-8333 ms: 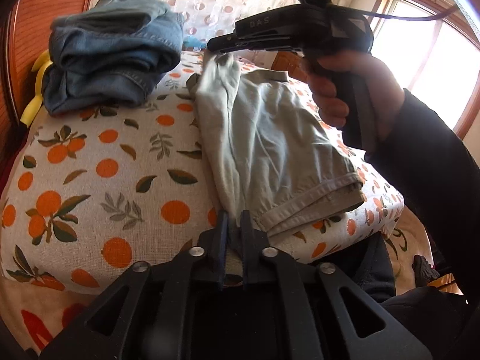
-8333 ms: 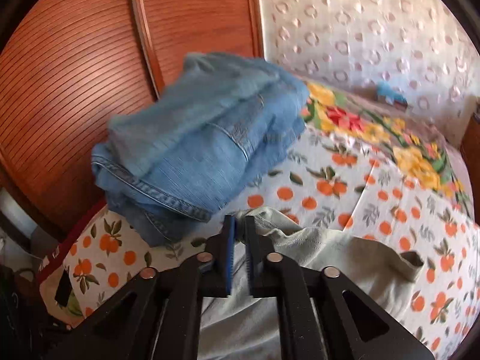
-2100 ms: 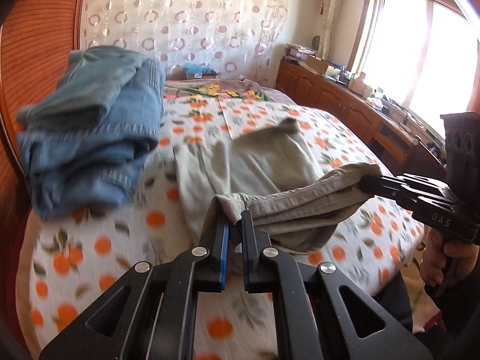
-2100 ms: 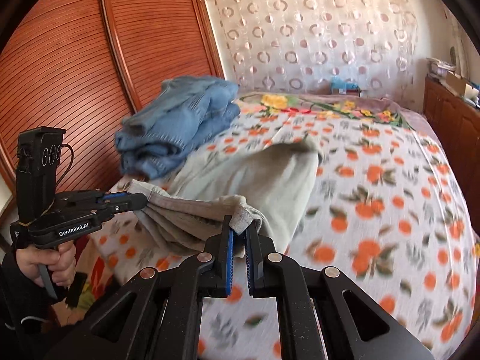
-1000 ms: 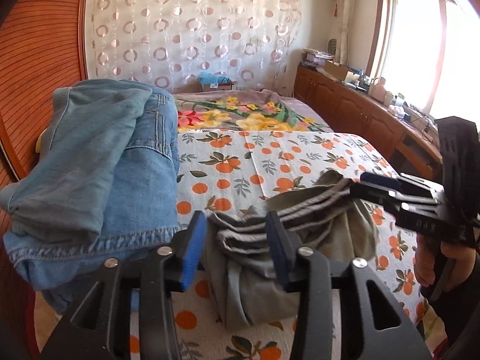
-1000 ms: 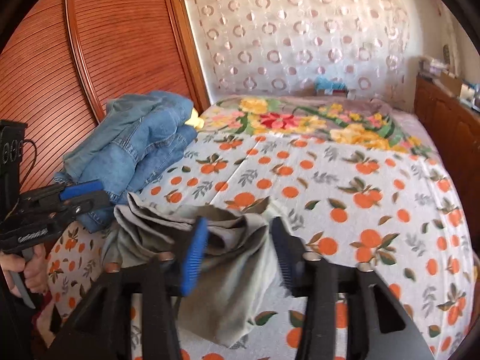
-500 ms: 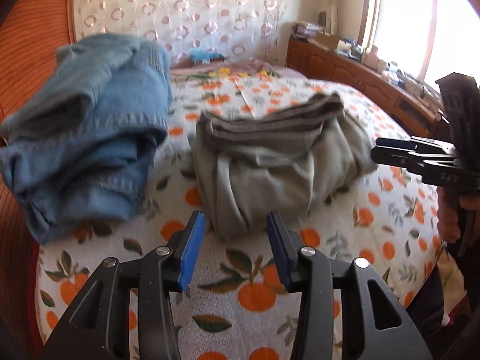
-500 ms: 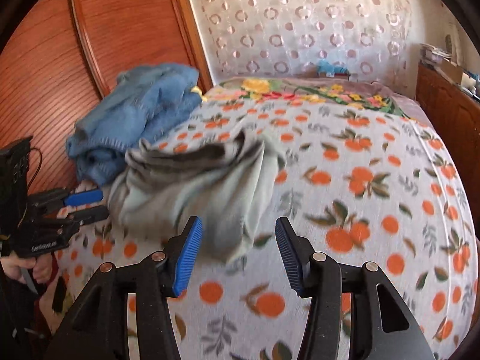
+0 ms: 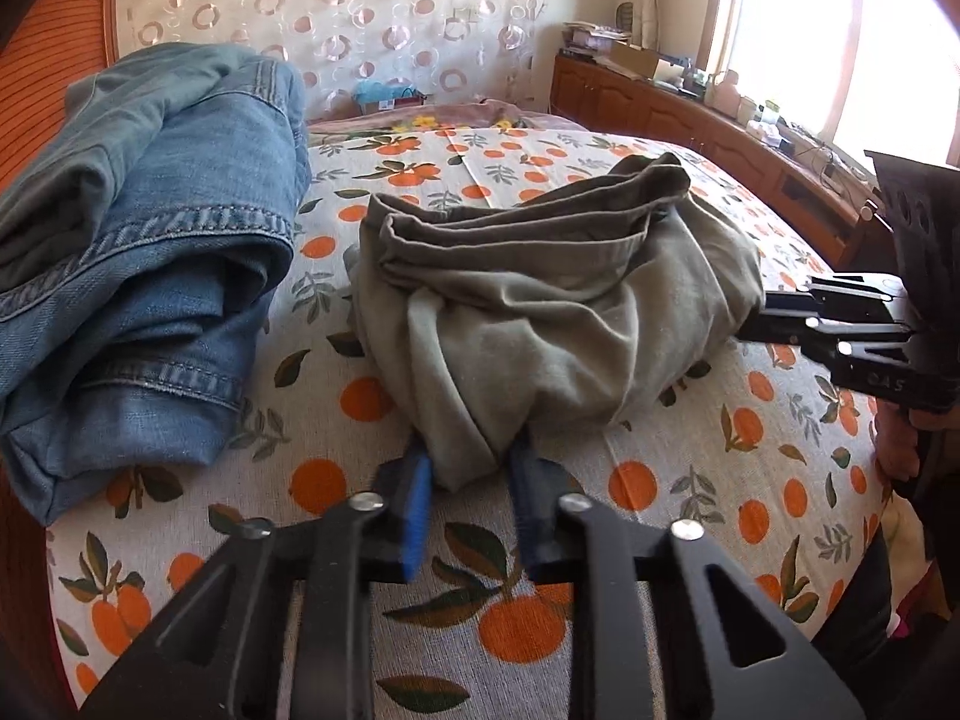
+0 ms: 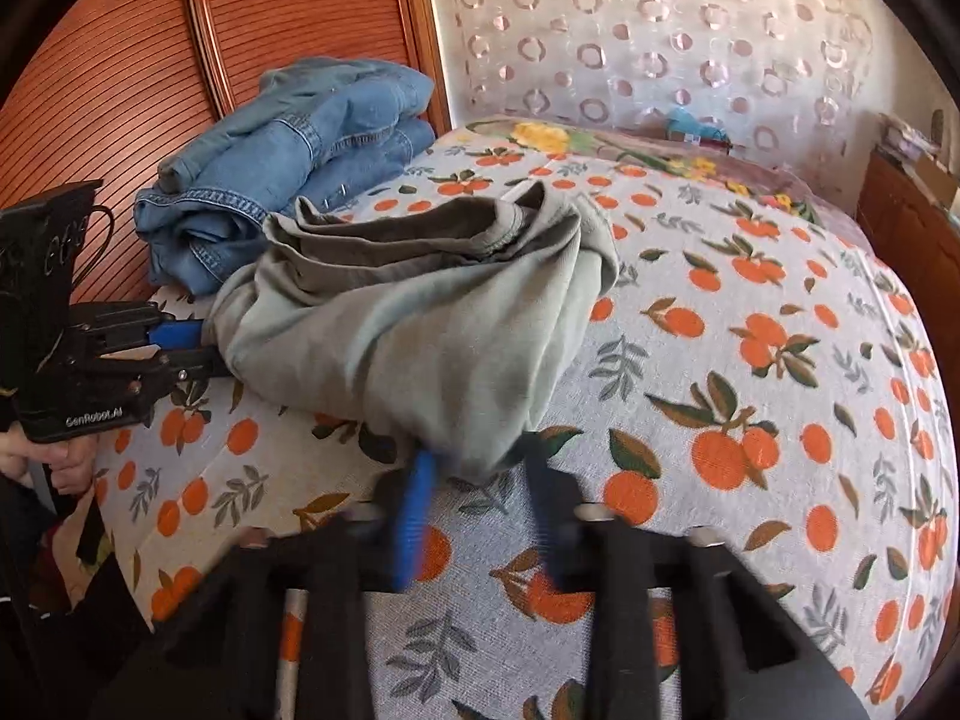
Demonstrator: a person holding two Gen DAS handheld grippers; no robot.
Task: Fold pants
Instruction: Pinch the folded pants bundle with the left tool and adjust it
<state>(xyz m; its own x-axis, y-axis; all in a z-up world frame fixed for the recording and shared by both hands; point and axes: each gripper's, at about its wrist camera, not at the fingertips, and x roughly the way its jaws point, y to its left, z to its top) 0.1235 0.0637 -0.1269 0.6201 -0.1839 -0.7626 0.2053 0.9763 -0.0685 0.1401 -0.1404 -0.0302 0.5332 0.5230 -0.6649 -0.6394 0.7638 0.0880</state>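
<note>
Since half a second earlier, both grippers have been brought down and in toward the near corners of the bundle, and their jaws have just been closing with cloth between them. The pale grey-green cotton pants (image 9: 540,306), loosely folded into a rumpled heap, are seen lying on the white bedsheet printed with oranges and green leaves (image 9: 690,480), near the bed's front edge, with the waistband folds stacked at the far side of the heap.

In the left wrist view, the left gripper (image 9: 471,474) is seen with its blue-padded fingers (image 9: 417,498) narrowed around the nearest hanging corner of the pants — a small gap remains on each side, and it cannot be told whether the pads press the cloth. In the right wrist view, the right gripper (image 10: 477,480) is blurred; its fingers straddle the bundle's other low corner, still somewhat apart, and contact cannot be confirmed.

Each gripper is also seen from the other's camera at the side of the heap, held by a hand in a dark sleeve. A stack of folded blue denim jeans (image 9: 138,240) is set just beside the pants, against a reddish ribbed wooden panel (image 10: 120,60). A patterned sheer curtain (image 10: 660,36) is seen beyond the bed
</note>
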